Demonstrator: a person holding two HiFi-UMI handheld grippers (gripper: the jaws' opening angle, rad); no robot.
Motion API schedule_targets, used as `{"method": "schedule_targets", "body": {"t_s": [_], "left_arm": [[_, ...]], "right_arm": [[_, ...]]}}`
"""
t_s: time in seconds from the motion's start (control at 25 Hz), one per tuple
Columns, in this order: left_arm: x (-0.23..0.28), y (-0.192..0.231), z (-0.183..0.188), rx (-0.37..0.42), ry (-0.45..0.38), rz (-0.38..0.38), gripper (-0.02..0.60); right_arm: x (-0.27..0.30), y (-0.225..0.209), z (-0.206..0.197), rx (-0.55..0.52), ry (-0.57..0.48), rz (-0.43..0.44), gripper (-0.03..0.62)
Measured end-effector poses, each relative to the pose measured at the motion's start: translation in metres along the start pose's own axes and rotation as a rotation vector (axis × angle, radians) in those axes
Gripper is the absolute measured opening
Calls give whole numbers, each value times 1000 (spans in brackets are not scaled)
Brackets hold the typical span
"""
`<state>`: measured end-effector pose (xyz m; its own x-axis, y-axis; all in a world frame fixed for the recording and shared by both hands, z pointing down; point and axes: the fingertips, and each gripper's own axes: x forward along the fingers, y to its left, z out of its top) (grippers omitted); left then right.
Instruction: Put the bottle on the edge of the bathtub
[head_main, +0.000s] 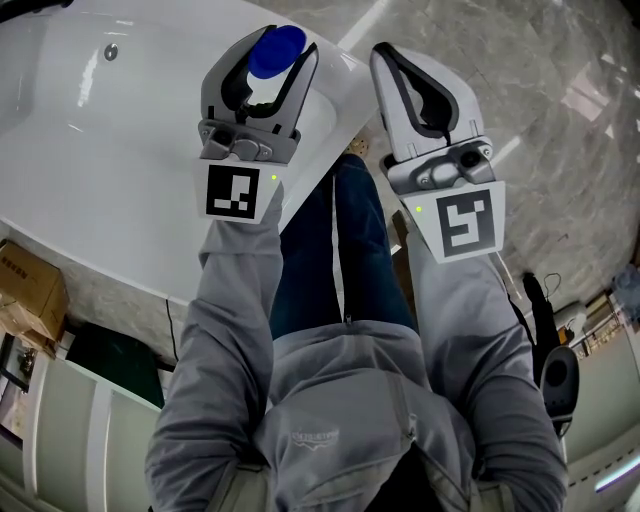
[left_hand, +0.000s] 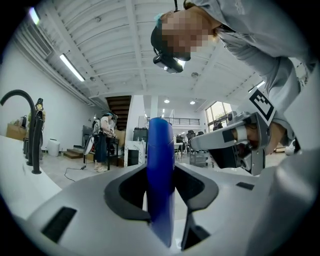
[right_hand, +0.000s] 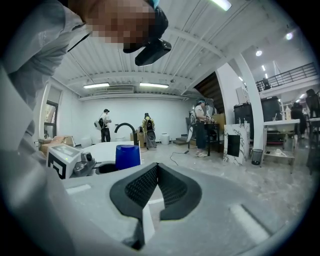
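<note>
Bottle (head_main: 276, 50) sits clamped in our left gripper (left_hand: 161, 200) above the bathtub (head_main: 120, 150); right gripper (right_hand: 156, 170) fingers closed, empty.

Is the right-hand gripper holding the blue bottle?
No, the right gripper is shut and empty; the blue bottle sits clamped in the left gripper.

Grey hoodie (head_main: 340, 400), dark blue trousers (head_main: 320, 260)

Bathtub rim (head_main: 140, 255) free; faucet (left_hand: 35, 145) stands well apart.
</note>
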<state>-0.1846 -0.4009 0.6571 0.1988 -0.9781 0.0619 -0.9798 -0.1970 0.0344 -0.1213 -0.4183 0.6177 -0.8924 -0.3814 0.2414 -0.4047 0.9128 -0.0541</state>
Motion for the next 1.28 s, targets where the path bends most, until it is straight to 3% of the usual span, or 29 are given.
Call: {"method": "schedule_targets", "body": {"t_s": [0.56, 1.0, 1.16, 1.28], "left_arm": [[8, 4, 4, 11, -47, -18, 155], [1, -1, -10, 11, 3, -30, 155], [0, -3, -24, -24, 56, -46, 238], [-5, 0, -33, -85, 91, -7, 287]], "right_arm": [[-3, 11, -11, -4, 23, 20, 3], [-9, 10, -4, 1, 15, 28, 3], [-13, 11, 2, 4, 6, 27, 3], [-18, 12, 7, 11, 5, 31, 3]]}}
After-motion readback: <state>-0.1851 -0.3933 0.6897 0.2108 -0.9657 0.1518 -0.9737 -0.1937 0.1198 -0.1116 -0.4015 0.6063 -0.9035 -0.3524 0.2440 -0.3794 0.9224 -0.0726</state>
